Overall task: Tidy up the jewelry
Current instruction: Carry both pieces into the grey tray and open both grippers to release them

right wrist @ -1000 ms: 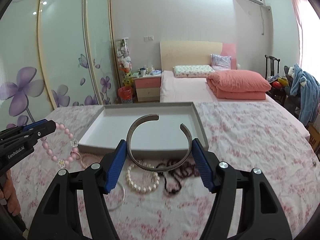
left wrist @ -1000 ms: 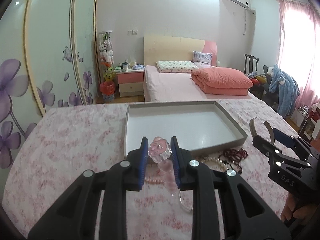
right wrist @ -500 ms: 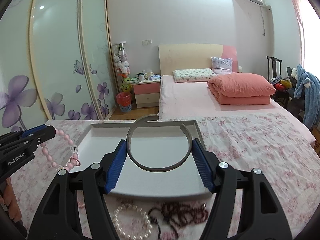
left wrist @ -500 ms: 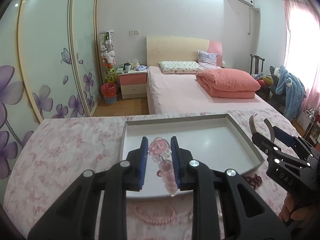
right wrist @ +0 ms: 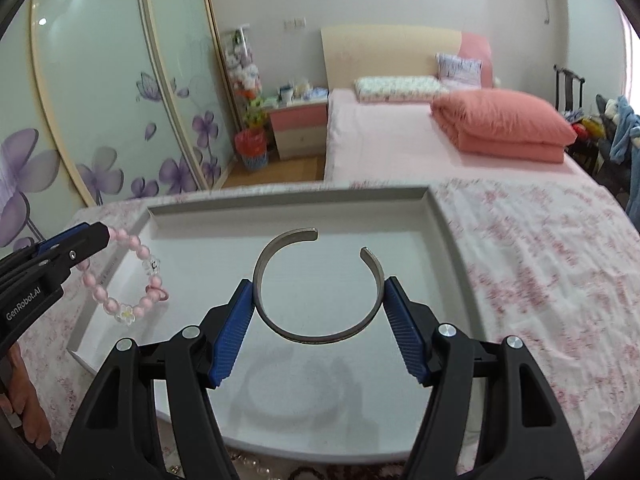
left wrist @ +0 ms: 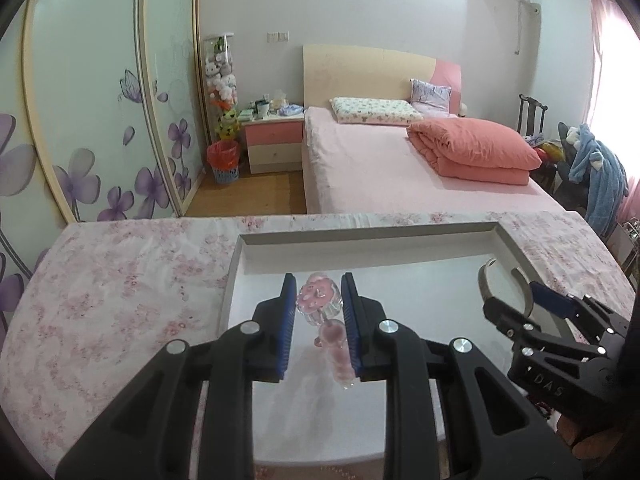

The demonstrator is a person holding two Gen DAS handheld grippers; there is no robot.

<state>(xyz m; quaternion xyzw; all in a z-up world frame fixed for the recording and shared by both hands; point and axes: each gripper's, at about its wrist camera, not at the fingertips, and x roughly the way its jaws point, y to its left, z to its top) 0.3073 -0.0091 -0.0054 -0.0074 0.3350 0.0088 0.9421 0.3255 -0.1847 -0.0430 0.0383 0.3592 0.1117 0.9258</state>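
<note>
My left gripper (left wrist: 318,300) is shut on a pink bead bracelet (left wrist: 320,300) with clear flower charms and holds it above the left part of the grey tray (left wrist: 360,236). In the right wrist view the bracelet (right wrist: 136,284) hangs from the left gripper (right wrist: 102,236), its lowest loop at or near the tray floor. My right gripper (right wrist: 318,300) is shut on a silver open cuff bangle (right wrist: 316,330), held level above the tray's (right wrist: 288,196) middle. The bangle (left wrist: 486,280) and right gripper (left wrist: 516,300) show at the right of the left wrist view.
The tray lies on a table with a pink floral cloth (right wrist: 540,248). A pearl bracelet and dark bead strand peek out at the tray's near edge (right wrist: 320,470). A bed (left wrist: 400,168), nightstand and wardrobe doors lie beyond the table.
Both grippers have moved forward from the loose jewelry on the cloth to over the tray, each still holding its piece. The pearl and dark bead strands have dropped out below.
</note>
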